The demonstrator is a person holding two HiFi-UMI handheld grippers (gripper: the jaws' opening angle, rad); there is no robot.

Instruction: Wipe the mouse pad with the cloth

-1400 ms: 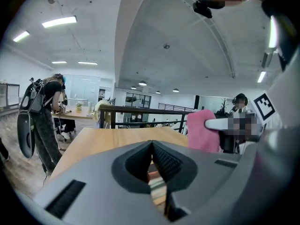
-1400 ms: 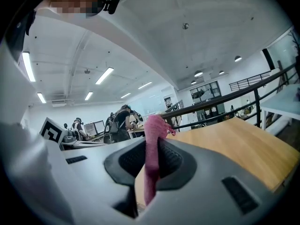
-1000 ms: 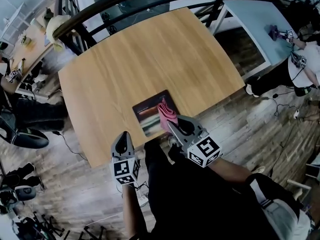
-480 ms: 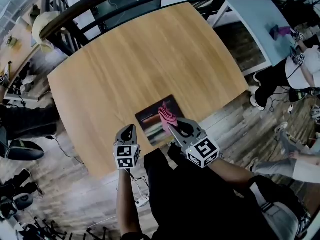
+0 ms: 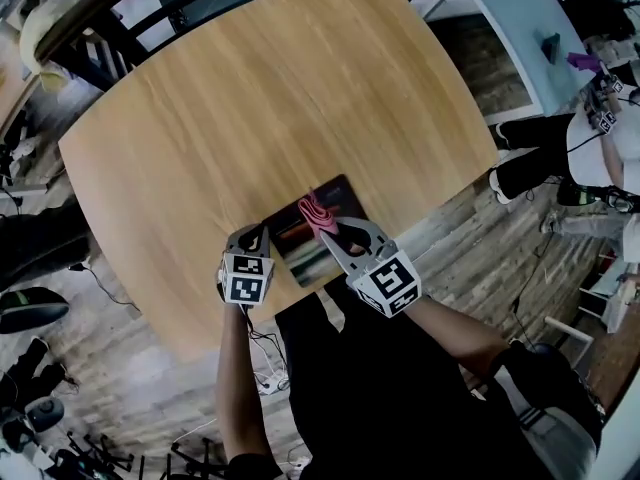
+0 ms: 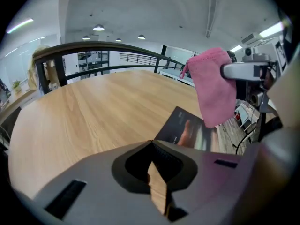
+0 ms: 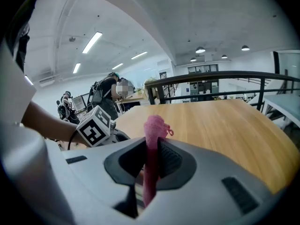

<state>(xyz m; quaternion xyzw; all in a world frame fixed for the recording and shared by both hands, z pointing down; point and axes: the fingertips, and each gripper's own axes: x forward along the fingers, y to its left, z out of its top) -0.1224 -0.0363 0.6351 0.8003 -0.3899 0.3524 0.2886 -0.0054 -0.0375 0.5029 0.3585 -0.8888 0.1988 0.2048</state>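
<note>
So the pink cloth [image 5: 314, 211] is pinched tight in the right gripper [image 5: 336, 234], held over the dark mouse pad [image 5: 298, 240], which lies at the 6 o'clock edge of the wooden table [image 5: 250, 98]. The left gripper [image 5: 251, 238] sits at the pad's 9 o'clock, jaw tips closed together on nothing.

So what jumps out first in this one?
The pink cloth, hanging pinched in the right gripper over the dark mouse pad at the near edge of the big wooden table. The left gripper is empty, jaws together, beside the pad's left side.
</note>
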